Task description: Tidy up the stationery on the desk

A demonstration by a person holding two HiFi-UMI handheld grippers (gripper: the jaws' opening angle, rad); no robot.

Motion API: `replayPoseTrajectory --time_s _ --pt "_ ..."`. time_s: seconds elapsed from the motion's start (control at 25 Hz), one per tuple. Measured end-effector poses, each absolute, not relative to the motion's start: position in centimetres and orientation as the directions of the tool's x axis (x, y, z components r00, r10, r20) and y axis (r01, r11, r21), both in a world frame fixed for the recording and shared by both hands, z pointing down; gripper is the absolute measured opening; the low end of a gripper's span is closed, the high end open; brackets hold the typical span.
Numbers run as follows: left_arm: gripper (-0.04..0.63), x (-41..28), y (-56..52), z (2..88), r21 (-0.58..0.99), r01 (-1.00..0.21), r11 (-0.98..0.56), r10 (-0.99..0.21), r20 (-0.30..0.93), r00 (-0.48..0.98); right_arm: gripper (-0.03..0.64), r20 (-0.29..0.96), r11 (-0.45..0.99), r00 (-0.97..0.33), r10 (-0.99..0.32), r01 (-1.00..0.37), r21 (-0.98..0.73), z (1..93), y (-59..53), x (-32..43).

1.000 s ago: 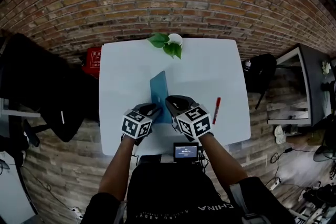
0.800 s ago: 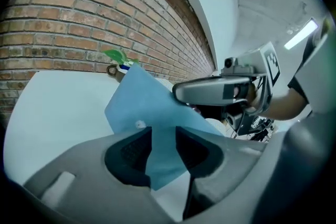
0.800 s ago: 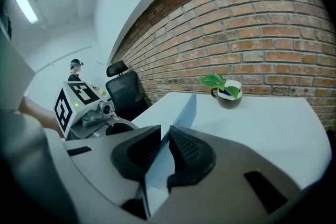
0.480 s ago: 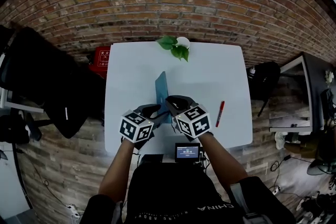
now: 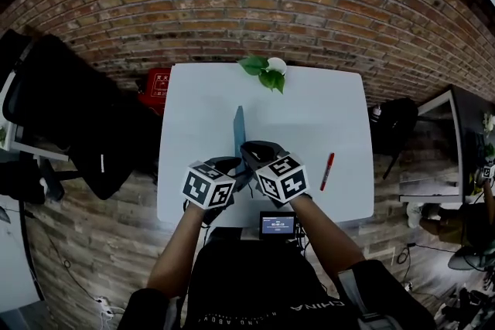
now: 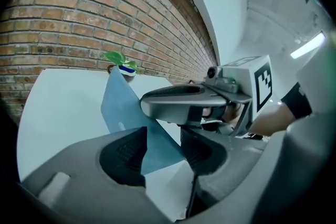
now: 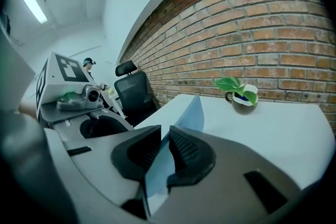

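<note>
Blue folder (image 5: 239, 129) upright near front edge, clamped in right gripper (image 7: 165, 139), left gripper (image 6: 164, 139) gaping around it; red pen (image 5: 327, 171) not yet tidied

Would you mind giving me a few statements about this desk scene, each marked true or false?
1. The red pen lies on the white table, to the right of both grippers. True.
2. The plant stands at the table's near edge. False: it stands at the far edge, by the brick wall.
3. The right gripper is shut on the blue notebook. True.
4. The left gripper holds the red pen. False: its jaws are apart with the blue notebook's cover between them, and the pen lies on the table with nothing touching it.
</note>
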State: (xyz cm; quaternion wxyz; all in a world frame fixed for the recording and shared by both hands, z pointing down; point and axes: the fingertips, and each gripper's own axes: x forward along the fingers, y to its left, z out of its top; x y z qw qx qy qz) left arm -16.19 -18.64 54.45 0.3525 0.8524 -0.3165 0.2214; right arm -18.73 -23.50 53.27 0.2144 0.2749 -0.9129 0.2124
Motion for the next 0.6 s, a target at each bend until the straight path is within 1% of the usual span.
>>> replayPoseTrajectory --time_s 0.32,0.6 --pt "0.187 -16.9 -18.7 54.9 0.438 -0.762 -0.477 -0.377 0.681 0.628 0.054 0.490 0.779 -0.784 -0.382 -0.558 -0.286 53.0 -23.1 -20.0" --pt "0.152 -18.3 -18.6 54.8 0.503 -0.758 -0.416 -0.375 0.664 0.647 0.055 0.466 0.798 -0.813 -0.350 -0.519 -0.307 52.9 -23.0 -21.1"
